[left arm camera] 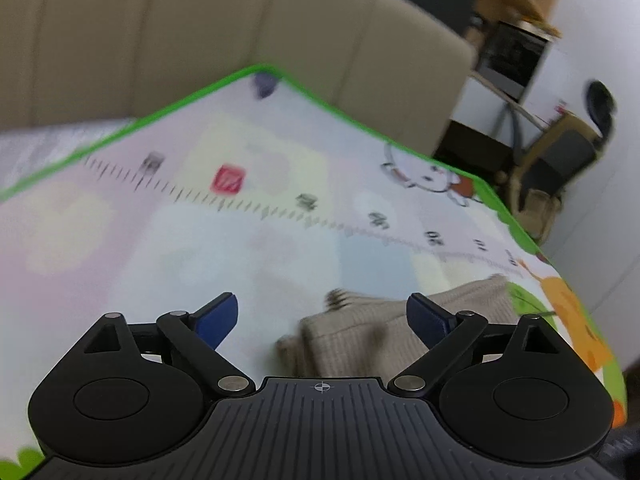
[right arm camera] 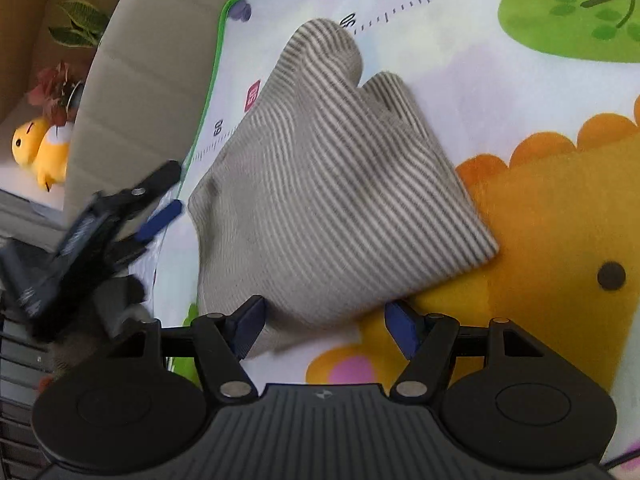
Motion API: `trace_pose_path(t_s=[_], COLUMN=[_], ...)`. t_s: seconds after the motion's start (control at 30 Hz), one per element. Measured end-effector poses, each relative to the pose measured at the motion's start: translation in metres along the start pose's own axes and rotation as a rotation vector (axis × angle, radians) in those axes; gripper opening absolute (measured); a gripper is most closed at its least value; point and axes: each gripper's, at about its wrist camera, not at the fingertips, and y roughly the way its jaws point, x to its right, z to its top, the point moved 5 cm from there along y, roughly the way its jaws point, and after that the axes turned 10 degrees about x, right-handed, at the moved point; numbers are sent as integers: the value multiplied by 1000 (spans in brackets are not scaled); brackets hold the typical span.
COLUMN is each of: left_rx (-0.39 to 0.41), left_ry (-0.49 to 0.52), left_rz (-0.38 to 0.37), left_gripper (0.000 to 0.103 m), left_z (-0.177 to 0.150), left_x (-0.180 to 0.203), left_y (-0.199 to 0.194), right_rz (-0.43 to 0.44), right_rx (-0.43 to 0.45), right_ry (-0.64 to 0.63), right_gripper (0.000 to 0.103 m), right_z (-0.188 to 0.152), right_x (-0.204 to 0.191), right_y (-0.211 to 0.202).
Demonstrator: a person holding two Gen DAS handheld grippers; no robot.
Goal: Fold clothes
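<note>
A beige knitted garment with thin dark stripes (right arm camera: 332, 184) lies folded into a rough wedge on the colourful play mat (right arm camera: 540, 208). My right gripper (right arm camera: 326, 328) hovers over the garment's near edge, open. The cloth lies between its blue pads, and the right pad stands clear of it. In the left wrist view the same garment (left arm camera: 360, 340) shows low in the frame. My left gripper (left arm camera: 323, 320) is above it, jaws spread wide and holding nothing. The right wrist view also catches the left gripper (right arm camera: 166, 196) off the garment's left side.
A beige sofa (left arm camera: 200, 40) borders the mat's green edge (left arm camera: 260, 69). A chair and shelves (left arm camera: 560, 160) stand beyond the mat's right corner. A yellow plush toy (right arm camera: 36, 152) and flowers (right arm camera: 56, 88) sit behind the sofa.
</note>
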Motion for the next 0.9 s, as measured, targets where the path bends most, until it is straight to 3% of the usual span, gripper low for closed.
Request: trace_pose_path(t_s=[0.13,0.27,0.37,0.47,0.6,0.63,0.73,0.83,0.9], left_rx=[-17,-143,-203,-271,-330,-340,-351,-301,-269], left_ry=[197,317,257,108,24,21,68,45,30], left_rz=[-84,-107,-102,-110,-150,-167,-242,-266,-283], left_gripper=[95,86,88,87,87,91,94,94,94], left_z=[2,-20,-33,-42,-60,-64,-75,-67,-62], left_x=[35,43,32,25,42,50,79,80,80], left_y=[17,48,53,47,30,25,9,-11,-24], right_rz=[21,8,-17,-39,-58,-66,-101,-129,-126], right_rx=[6,60,115,148,194,197,205,228,248], right_ry=[-10,-44,-83,-178,-306,-349,-487,-620,-697], right_gripper=[63,53,51,51,51,51,51,52,61], right_z=[5,29,60,87,118,122,131,122,110], right_x=[2,5,8,5,-19,-22,-32,-45,-54], right_y=[0,-10,-14,-8,15,19,31,21,6])
